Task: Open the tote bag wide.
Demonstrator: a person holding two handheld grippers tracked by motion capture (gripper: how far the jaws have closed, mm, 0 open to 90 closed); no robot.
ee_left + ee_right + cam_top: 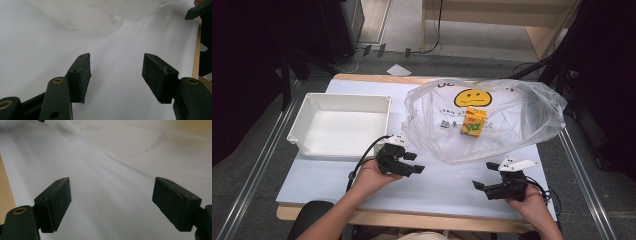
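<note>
White laminate covered the rectangular table (447, 187), whose pale wooden edge showed along the near side in the high view. On its far right part lay a large, crumpled clear plastic bag (522, 125) printed with a yellow frowning face, spreading from about the table's middle to its right edge. Left of the bag, just beside it, stood a white rectangular plastic bin (307, 122) with its open top facing up. Inside the bag, seen through the film below the printed face, sat a small yellow and orange carton (473, 122), upright or nearly so, well apart from both tools. The black two-jaw left gripper (417, 162), held in the person's left hand (372, 177), hung over the bare tabletop near the bag's near-left fringe, pointing toward the right; in the left gripper view its jaws stood wide apart with nothing between the pads (83, 76) but white surface, the bag's edge ahead. The black right gripper (484, 176), topped with a grey three-cornered plate and gripped by the right hand (532, 202), pointed leftward near the bag's near edge; its jaws likewise gaped wide with nothing between them.
</note>
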